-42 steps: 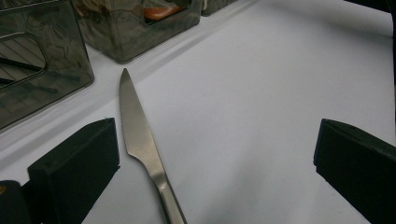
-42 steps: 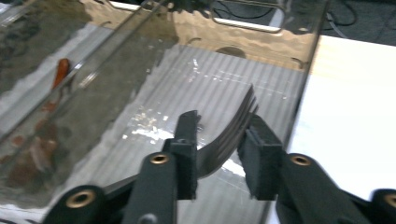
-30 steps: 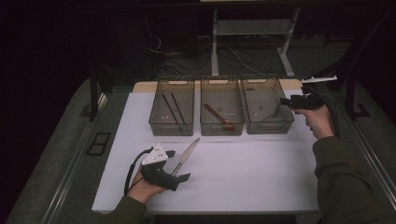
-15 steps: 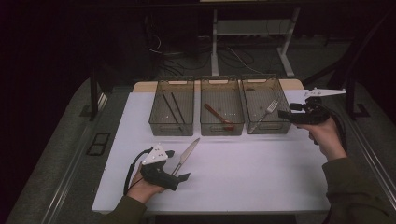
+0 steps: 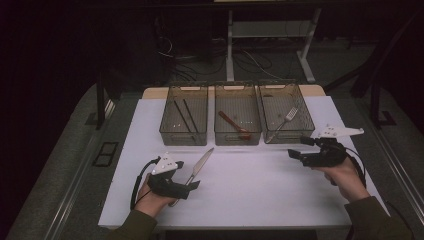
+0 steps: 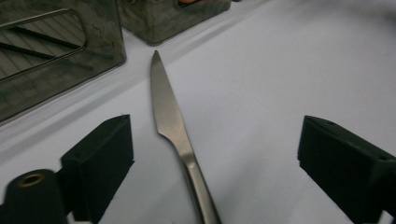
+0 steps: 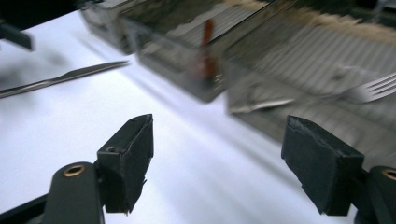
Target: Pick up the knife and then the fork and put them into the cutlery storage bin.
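A steel table knife (image 5: 200, 165) lies on the white table top, tip toward the bins. My left gripper (image 5: 187, 176) rests low over its handle. In the left gripper view the knife (image 6: 173, 121) runs between the two wide-apart pads of that gripper (image 6: 219, 158); the jaws have just been closing and touch nothing. My right gripper (image 5: 297, 148) hovers in front of the right bin (image 5: 287, 136), where a fork (image 5: 285, 120) lies. Its jaws (image 7: 224, 163) have just been opening and hold nothing.
Three clear bins stand in a row at the back. The left bin (image 5: 182, 137) holds two dark chopsticks (image 5: 182, 116). The middle bin (image 5: 237, 137) holds a reddish spoon (image 5: 234, 124). Bare white table top (image 5: 250, 185) stretches between my hands.
My right gripper has drawn back from the right bin to the near right of the table, sinking a little. The fork now lies in that bin. My left hand has stayed put.
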Tool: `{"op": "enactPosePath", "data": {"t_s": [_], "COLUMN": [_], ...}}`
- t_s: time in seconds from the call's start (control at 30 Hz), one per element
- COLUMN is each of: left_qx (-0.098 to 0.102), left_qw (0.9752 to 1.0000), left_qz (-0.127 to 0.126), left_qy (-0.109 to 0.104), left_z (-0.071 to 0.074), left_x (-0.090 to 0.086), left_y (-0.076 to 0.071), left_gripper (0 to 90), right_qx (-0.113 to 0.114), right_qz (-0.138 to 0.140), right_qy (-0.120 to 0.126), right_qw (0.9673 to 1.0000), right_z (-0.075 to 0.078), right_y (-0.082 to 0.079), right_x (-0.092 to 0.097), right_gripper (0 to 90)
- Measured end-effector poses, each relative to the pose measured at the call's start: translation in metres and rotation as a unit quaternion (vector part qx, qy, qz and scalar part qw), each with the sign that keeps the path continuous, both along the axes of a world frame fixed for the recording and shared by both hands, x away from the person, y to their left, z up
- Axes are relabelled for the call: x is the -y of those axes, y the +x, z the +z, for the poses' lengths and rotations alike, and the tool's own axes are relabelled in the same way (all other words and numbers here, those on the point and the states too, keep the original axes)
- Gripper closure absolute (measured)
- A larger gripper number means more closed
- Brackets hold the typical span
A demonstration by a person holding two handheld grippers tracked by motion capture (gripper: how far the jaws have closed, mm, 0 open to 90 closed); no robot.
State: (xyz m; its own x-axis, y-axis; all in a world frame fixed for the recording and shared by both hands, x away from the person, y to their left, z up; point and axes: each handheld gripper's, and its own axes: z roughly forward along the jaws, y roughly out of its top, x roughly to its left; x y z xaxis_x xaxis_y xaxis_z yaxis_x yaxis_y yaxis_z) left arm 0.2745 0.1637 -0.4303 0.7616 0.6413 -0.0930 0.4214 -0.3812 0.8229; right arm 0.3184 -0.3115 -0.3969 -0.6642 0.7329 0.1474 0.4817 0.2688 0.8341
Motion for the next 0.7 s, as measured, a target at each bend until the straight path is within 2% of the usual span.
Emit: {"op": "enactPosePath", "data": {"t_s": [0.1,0.23,0.27,0.4,0.5,0.57,0.7], "left_qx": [-0.003,-0.014,-0.017,-0.027,-0.044,-0.053,-0.078], "left_qw": [0.9999,0.9998,0.9998,0.9993,0.9982,0.9976,0.9957], "left_qz": [0.010,0.011,0.009,0.015,0.023,0.027,0.027], "left_qy": [-0.001,0.002,0.001,0.020,0.033,0.036,0.042], "left_z": [0.001,0.000,0.000,-0.001,-0.005,-0.008,-0.012], "left_x": [-0.002,-0.004,-0.004,-0.002,-0.002,-0.001,0.002], "left_y": [0.001,0.002,0.002,0.003,0.005,0.007,0.009], "left_gripper": [15.7,23.2,25.7,40.8,49.6,55.4,64.0], "right_qx": [-0.005,-0.001,0.000,0.000,-0.007,-0.008,-0.008], "right_qz": [0.010,0.016,0.018,0.019,0.023,0.025,0.025], "right_qy": [0.001,0.000,-0.001,0.000,-0.005,-0.017,-0.020], "right_qw": [0.9999,0.9999,0.9998,0.9998,0.9997,0.9995,0.9994], "right_z": [-0.009,-0.020,-0.023,-0.031,-0.036,-0.039,-0.040], "right_y": [-0.013,-0.028,-0.032,-0.042,-0.047,-0.050,-0.051], "right_x": [-0.004,-0.007,-0.007,-0.008,-0.008,-0.009,-0.009], "right_gripper": [23.1,21.6,21.4,20.8,20.8,20.8,20.8]}}
